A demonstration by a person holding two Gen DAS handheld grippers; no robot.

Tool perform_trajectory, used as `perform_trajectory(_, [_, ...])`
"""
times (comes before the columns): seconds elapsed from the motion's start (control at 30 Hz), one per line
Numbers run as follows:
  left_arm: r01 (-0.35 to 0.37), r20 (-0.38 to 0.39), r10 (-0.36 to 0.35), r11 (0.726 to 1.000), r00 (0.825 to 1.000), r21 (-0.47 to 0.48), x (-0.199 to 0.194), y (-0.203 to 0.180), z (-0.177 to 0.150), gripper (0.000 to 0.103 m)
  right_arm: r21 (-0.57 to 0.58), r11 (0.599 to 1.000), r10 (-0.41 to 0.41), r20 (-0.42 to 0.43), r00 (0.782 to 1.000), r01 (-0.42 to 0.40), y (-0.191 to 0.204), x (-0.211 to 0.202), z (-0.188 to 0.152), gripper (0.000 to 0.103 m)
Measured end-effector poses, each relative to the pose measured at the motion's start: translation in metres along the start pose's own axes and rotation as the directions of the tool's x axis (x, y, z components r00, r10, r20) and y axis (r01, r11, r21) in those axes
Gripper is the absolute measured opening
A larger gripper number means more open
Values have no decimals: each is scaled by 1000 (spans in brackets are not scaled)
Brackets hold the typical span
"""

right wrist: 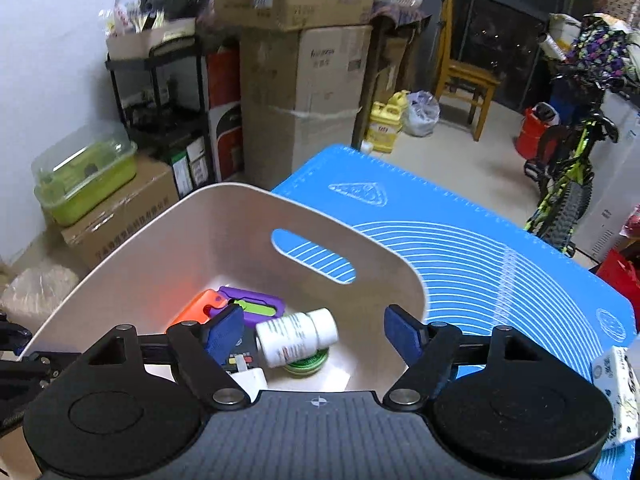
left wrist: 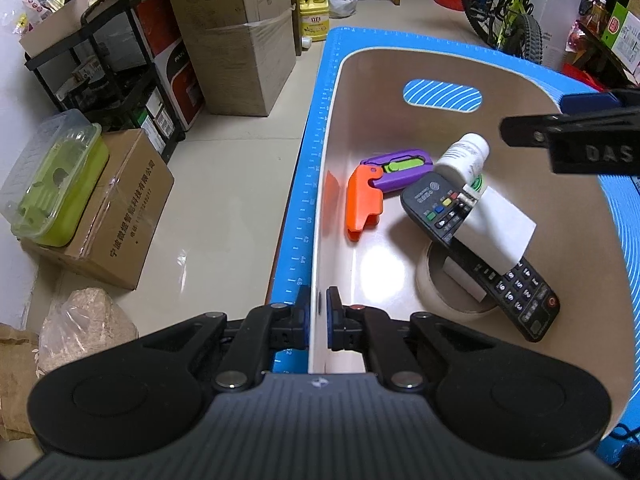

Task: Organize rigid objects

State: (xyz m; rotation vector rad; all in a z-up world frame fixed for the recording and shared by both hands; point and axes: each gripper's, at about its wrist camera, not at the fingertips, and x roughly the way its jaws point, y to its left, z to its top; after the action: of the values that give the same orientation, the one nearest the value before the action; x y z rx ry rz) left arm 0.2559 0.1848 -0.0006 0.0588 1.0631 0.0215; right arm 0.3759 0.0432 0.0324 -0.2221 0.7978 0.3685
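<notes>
The right gripper (right wrist: 314,330) hangs wide apart over the beige bin (right wrist: 360,240), above a white bottle (right wrist: 296,336).

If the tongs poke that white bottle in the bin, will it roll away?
Probably a bit. The white plastic pill bottle lies on its round side, propped on the black remote control and a green round tin, so a nudge could tip it off. It looks stiff and smooth, maybe slippery. The beige bin should stop it.
</notes>
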Motion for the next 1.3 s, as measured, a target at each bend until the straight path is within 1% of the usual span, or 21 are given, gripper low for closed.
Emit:
perform_trajectory(0.1, [-7,18,8,1000,1000,-8,-6,-1,-1,10,14,1000,-3,15,1000,3,-4,-14,-4,82])
perform_trajectory(0.2, [-8,29,8,1000,1000,-19,-14,-3,0,17,16,1000,-15,35,999,14,-5,-29,-9,83])
perform_trajectory(0.23, [-4,34,4,1000,999,-21,-16,-4,0,26,15,1000,-20,43,999,19,-5,-34,-11,84])
perform_trajectory(0.27, [2,44,-1,1000,999,-21,-21,-6,0,30,15,1000,-25,51,998,24,-6,-40,-12,86])
perform_trajectory(0.3, [2,53,-1,1000,999,-19,-25,-8,0,30,18,999,-30,59,998,29,-7,-46,-15,87])
perform_trajectory(0.33, [-1,59,1,1000,998,-15,-28,-11,0,34,22,999,-34,67,997,33,-8,-52,-18,90])
perform_trajectory(0.43, [-3,84,3,1000,996,-8,-39,-18,-1,46,41,998,-48,77,996,45,-14,-70,-26,91])
perform_trajectory(0.67, [22,126,-23,1000,992,11,-69,-37,-5,48,71,995,-80,93,992,74,-24,-115,-45,95])
perform_trajectory(0.83, [28,155,-31,999,987,24,-91,-53,-11,49,81,992,-107,110,988,98,-29,-147,-59,96])
perform_trajectory(0.97, [29,167,-34,999,985,35,-103,-65,-19,50,77,989,-134,122,983,126,-30,-169,-73,97])
perform_trajectory(1.13, [22,197,-29,999,980,40,-119,-80,-33,50,110,984,-153,124,980,139,-37,-193,-91,97])
perform_trajectory(1.3, [32,219,-41,998,975,47,-133,-95,-48,50,125,977,-189,145,971,171,-43,-218,-112,97])
